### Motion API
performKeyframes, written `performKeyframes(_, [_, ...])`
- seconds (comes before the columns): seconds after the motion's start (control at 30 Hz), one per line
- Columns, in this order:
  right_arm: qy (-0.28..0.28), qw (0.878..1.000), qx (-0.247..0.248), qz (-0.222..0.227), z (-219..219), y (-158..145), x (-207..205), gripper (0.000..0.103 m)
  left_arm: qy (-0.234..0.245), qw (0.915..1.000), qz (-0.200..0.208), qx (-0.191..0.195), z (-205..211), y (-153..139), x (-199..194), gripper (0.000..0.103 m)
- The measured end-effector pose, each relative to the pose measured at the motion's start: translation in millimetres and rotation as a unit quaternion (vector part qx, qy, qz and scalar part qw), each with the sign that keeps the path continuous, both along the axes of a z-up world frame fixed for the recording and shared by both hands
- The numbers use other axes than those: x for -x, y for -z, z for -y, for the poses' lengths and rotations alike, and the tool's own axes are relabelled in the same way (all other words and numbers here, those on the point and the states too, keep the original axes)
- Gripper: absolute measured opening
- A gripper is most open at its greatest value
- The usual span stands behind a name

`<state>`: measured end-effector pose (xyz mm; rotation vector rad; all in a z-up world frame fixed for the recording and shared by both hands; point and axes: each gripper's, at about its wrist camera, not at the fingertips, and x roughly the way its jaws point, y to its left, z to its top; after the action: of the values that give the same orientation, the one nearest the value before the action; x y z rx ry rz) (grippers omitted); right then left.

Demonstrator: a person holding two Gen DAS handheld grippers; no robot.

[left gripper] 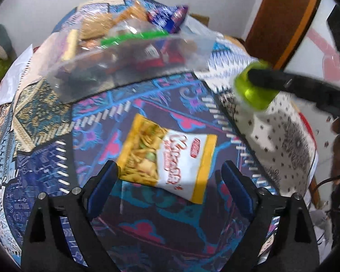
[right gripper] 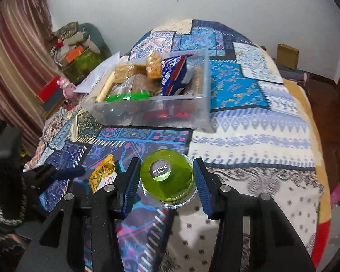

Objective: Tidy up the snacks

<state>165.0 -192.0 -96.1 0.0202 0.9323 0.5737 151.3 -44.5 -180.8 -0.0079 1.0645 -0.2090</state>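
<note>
A yellow and white snack packet lies flat on the patterned bedspread just ahead of my left gripper, which is open and empty. The packet also shows in the right wrist view. A jar with a green lid stands on the bed between the fingers of my right gripper; the fingers sit on either side of the lid with small gaps. The jar shows in the left wrist view. A clear plastic bin holding several snack packets stands further back.
The bin sits beyond the packet in the left wrist view. The bed's right edge drops to the floor. Boxes and clutter lie left of the bed by a curtain. A small cardboard box is at the far right.
</note>
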Motion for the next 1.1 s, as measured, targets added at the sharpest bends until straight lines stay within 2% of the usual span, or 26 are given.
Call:
performKeyframes(0.13, [0.006,1.0,-0.001,0.003,7.6,-3.0,5.5,0.044,-0.026,0.9994,-0.01,-0.018,-1.4,11.6,-12.5,0.093])
performKeyframes(0.2, [0.007,1.0,-0.003,0.001,9.8,-2.3,6.5,0.044,-0.039,0.9992,-0.006,0.005,-9.6,11.8,-17.4,0.093])
performKeyframes(0.3, [0.007,1.0,-0.004,-0.001,10.9,-1.0,6.7,0.044,-0.056,0.9982,0.007,0.019,-19.7,10.0,-22.4,0.081])
performKeyframes(0.33, [0.007,1.0,-0.006,-0.001,10.9,-0.9,6.7,0.044,-0.059,0.998,0.009,0.018,-23.2,9.4,-23.3,0.069])
performKeyframes(0.4, [0.006,1.0,-0.008,-0.001,9.1,-0.8,5.2,0.044,-0.065,0.9977,0.013,0.017,-29.1,9.0,-25.2,0.055])
performKeyframes(0.43, [0.006,1.0,-0.009,0.0,8.3,-0.9,5.8,0.044,-0.069,0.9974,0.015,0.019,-33.7,8.1,-26.3,0.041])
performKeyframes(0.47, [0.005,1.0,-0.011,0.0,7.0,-1.2,5.5,0.044,-0.071,0.9972,0.014,0.02,-35.6,7.5,-26.1,0.017])
performKeyframes(0.6, [0.0,1.0,-0.019,0.002,0.3,-3.4,3.4,0.044,-0.088,0.9951,0.011,0.045,-51.1,4.2,-28.3,0.013])
performKeyframes(1.0, [-0.009,0.999,-0.033,0.01,-16.2,-9.9,-6.5,0.044,-0.087,0.9909,0.087,0.053,-66.6,-36.8,-4.8,0.0])
performKeyframes(1.1, [-0.01,0.999,-0.039,0.012,-18.3,-12.1,-7.9,0.044,-0.083,0.9908,0.088,0.061,-67.0,-42.9,-2.5,0.0])
